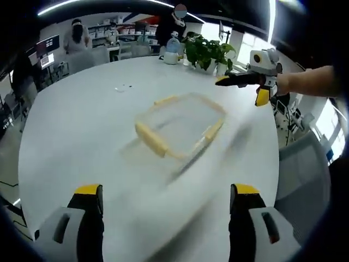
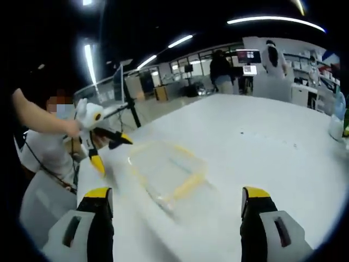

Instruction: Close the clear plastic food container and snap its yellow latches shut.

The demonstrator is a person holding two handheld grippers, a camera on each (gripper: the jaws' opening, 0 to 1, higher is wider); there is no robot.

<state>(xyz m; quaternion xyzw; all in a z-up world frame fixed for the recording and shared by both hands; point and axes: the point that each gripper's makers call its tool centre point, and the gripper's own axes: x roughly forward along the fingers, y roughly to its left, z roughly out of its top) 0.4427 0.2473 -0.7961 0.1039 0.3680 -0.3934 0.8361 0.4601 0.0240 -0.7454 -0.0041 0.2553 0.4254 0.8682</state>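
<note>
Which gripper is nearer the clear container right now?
Left, narrowly: the left gripper nearly reaches the container at one corner; the right gripper hangs off its far corner, table showing between. Neither touches.

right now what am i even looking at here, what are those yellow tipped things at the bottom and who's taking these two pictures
No robot here: a person holds a two-jaw gripper in each hand, and each carries a fisheye camera looking along its own jaws. Those yellow-tipped shapes at the bottom are the jaws.

The left gripper view shows the left gripper, jaws apart, holding nothing. The right gripper reaches in from the right, held by the person's arm.

The right gripper view shows the right gripper's own jaws, also apart and empty, with the left gripper coming in from the left.

On the white table lies a clear container with yellow latches, blurred. Neither gripper touches it. A plant stands at the table's far edge.
</note>
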